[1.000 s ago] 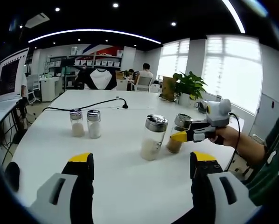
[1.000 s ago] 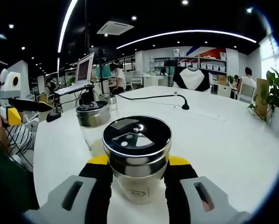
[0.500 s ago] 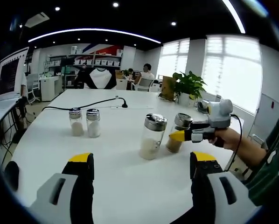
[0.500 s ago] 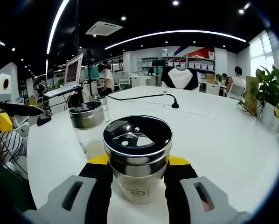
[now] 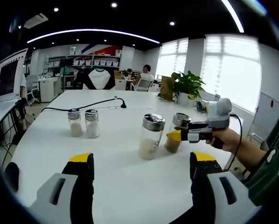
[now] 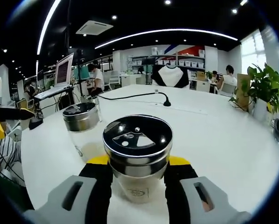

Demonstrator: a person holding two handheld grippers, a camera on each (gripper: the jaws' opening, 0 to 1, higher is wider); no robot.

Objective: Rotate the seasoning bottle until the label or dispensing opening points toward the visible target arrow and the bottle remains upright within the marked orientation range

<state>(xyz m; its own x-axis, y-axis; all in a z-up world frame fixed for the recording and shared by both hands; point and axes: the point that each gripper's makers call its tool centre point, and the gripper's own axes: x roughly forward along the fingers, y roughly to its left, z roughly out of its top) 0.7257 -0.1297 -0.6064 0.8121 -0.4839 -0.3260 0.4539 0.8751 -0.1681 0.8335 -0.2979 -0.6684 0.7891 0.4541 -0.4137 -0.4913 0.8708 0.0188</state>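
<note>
Grey left gripper (image 5: 138, 173) and right gripper (image 6: 137, 179), black jaws tipped yellow; green sleeve (image 5: 265, 172)

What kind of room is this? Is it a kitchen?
Probably an open office, not a kitchen: a long white table, a computer monitor at a desk, shelves of boxes and a person seated at the back.

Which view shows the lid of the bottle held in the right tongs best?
The right gripper view: the lid sits close, its dispensing openings facing the camera. The left gripper view shows that lid small, from the side, openings hidden.
</note>
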